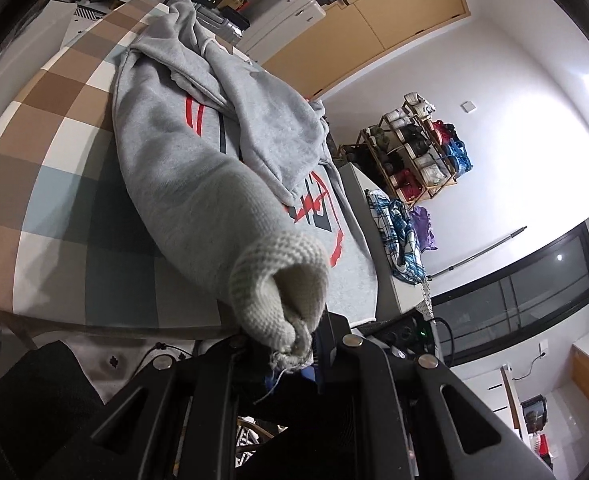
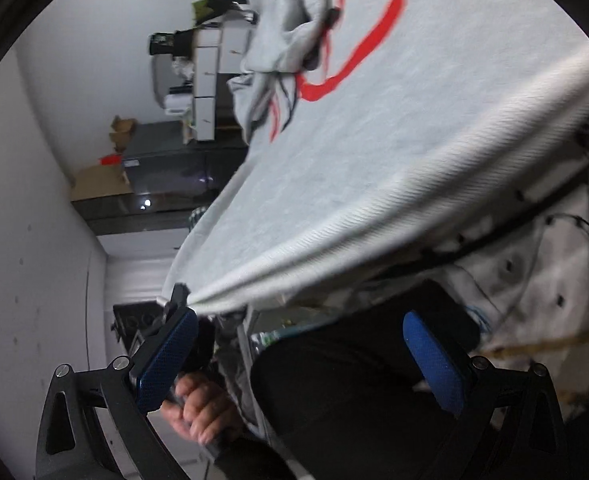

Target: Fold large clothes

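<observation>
Item: grey hoodie [image 1: 198, 168], red and dark print, spread on a checked bed [image 1: 42, 168]; hood and one sleeve bunched across the chest, far end toward the drawers [image 1: 294, 12].

Left gripper [image 1: 300, 354]: jaws nearly closed, pinching the ribbed cuff [image 1: 282, 280] of the near sleeve at its puckered edge. Cuff raised off the bed, sleeve running away from the jaws over the body. Loose threads hanging at the pinch.

Right gripper [image 2: 298, 344]: blue pads [image 2: 166, 356] standing wide apart, nothing between them. Ribbed hem [image 2: 394, 208] stretched taut just above and ahead of the pads, drawn to a point beside the left pad, where the other tool appears to hold it. View blurred, rolled sideways. A hand [image 2: 198, 412] gripping a handle visible beneath.

Step, as judged: early; sleeve fold-in under way, body not yet folded, hood and far sleeve still rumpled.

Next move, as judged: lay the held cuff across the chest and let go; bring the open right jaws onto the hem edge and close there. Care needed: cuff grip shallow, likely to slip under pull.
</observation>
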The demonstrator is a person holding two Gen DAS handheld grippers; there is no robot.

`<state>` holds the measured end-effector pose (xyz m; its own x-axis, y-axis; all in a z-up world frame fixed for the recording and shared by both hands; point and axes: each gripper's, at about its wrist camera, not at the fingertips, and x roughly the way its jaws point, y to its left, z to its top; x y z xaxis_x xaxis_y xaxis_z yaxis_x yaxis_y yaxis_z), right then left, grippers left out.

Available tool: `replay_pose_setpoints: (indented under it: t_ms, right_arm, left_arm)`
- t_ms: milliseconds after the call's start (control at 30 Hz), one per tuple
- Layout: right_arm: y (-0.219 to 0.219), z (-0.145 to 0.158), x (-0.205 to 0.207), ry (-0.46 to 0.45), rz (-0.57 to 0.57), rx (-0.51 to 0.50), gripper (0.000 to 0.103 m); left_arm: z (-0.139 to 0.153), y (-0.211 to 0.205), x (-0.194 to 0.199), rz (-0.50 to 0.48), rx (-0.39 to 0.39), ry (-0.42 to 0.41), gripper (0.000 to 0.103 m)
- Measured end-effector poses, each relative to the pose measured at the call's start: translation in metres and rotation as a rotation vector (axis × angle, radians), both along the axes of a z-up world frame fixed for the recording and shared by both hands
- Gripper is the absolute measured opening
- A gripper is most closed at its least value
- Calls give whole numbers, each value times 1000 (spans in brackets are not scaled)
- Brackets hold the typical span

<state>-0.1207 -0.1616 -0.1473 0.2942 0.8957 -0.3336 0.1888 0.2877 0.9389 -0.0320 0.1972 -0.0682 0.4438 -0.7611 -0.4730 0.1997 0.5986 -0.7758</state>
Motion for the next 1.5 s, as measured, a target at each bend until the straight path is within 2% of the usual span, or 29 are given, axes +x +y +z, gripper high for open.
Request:
replay_pose_setpoints:
  t_ms: [100,167,200,300,433,567,667,700,733,933,1000,1033,1100,1133,1200,1267,1300,1333,1400,1500]
  right_arm:
    - [-6,2,12,-66,-74,58,103]
    - [-13,9,20,-170,-113,34,103]
    - [-16,9,22,-186,-129,14,103]
    - [-27,2,24,-153,-155,23,103]
    - [-59,-8,19,-128,-241,-14,103]
    - [-83,-7,19,-132,-305,-13,103]
    - [-102,4,19,-172,-357,-12,103]
    - [-108,9,20,-186,-353,-15,100]
    - [-115,14,24,-192,-343,-43,94]
    - [-148,34,46,-105,-347,-294,80]
    - [-151,38,58,-60,-287,-397,64]
    - [-155,39,62,-40,-270,-445,58]
    - [-167,40,63,6,-275,-560,53]
    - [-173,41,63,18,-280,-599,45]
    - [-186,36,62,68,-296,-626,41]
    - [-196,32,60,88,-308,-643,20]
    - [-197,32,61,94,-302,-666,16]
    - [-197,33,62,90,-286,-691,12]
    - [-197,41,61,54,-290,-719,11]
    - [-186,59,66,-68,-303,-799,9]
  left_arm:
    - [0,-1,-3,-2,5,-4,9]
    - [2,-3,0,-2,8,-4,9]
    - [3,-3,1,-2,6,-7,9]
    - [9,-4,3,-5,-6,-20,9]
    - [14,-5,3,-16,22,-33,9]
    - [11,-2,6,-13,26,-27,9]
    - [8,1,7,-9,23,-19,9]
    - [7,2,7,-10,26,-16,9]
    - [6,3,6,-9,30,-13,9]
    - [-2,5,8,-10,40,20,9]
    - [-3,4,9,-11,43,27,9]
    - [-3,4,9,-13,48,29,9]
    - [-3,4,8,-16,60,27,9]
    - [-3,4,8,-18,66,27,9]
    - [-5,5,9,-19,70,30,9]
    - [-9,5,9,-16,74,41,9]
    - [-11,6,10,-18,76,49,9]
    - [-13,5,10,-20,79,55,9]
    - [-15,5,11,-19,89,68,9]
    - [-17,4,8,-16,109,73,9]
